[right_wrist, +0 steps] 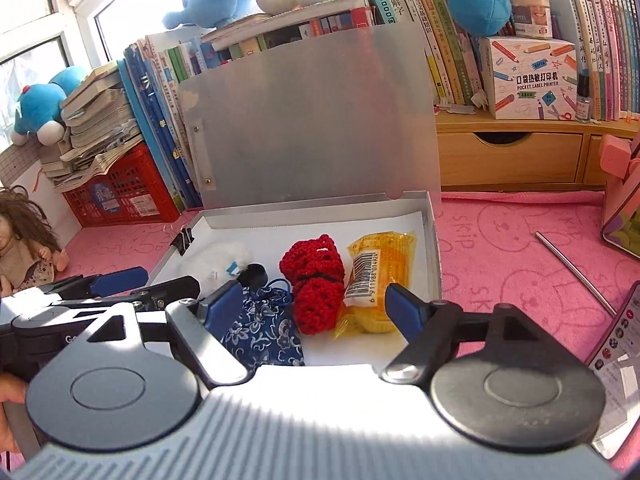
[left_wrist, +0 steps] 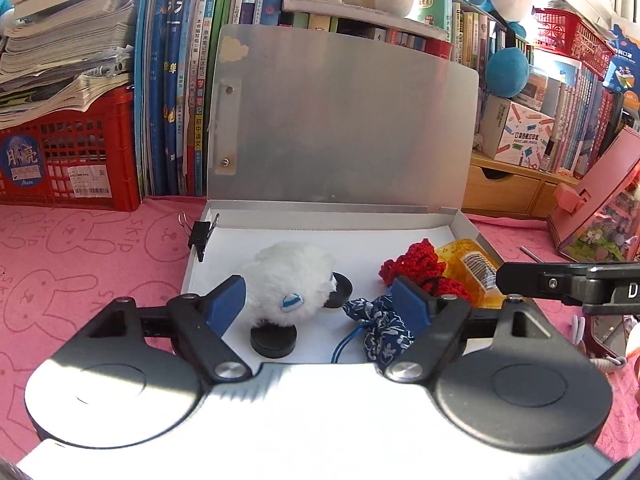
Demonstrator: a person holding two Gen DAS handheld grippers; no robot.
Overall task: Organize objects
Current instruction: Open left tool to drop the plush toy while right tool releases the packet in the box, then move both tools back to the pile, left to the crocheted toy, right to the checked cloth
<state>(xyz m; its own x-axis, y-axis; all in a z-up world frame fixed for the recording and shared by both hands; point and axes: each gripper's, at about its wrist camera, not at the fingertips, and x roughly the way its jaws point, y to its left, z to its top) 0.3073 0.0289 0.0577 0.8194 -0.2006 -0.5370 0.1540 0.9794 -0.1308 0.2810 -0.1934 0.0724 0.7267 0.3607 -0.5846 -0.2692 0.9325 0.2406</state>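
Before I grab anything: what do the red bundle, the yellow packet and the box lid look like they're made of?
Red bundle: crocheted yarn, matte, with open looped stitches. Yellow packet: thin glossy plastic film, likely a sealed wrapper, crinkled, with a printed barcode. Box lid: frosted translucent plastic by the look, since book spines show faintly through it.

I see a white box [left_wrist: 460, 222] with a frosted grey lid [left_wrist: 344, 120] on a table covered in pink cloth [left_wrist: 80, 256] printed with rabbit outlines. Inside it I make out a fluffy white plush [left_wrist: 288, 280] with a small blue mark, two black discs [left_wrist: 274, 342], a dark blue pouch [right_wrist: 260, 328] with a white floral pattern, a red crocheted piece [right_wrist: 314, 280] and a yellow packet [right_wrist: 380, 272] bearing a black-and-white barcode. My left gripper [left_wrist: 320, 300] and right gripper [right_wrist: 312, 308] are black with blue pads [left_wrist: 226, 304], and a red crate [left_wrist: 80, 152] stands behind on the left.
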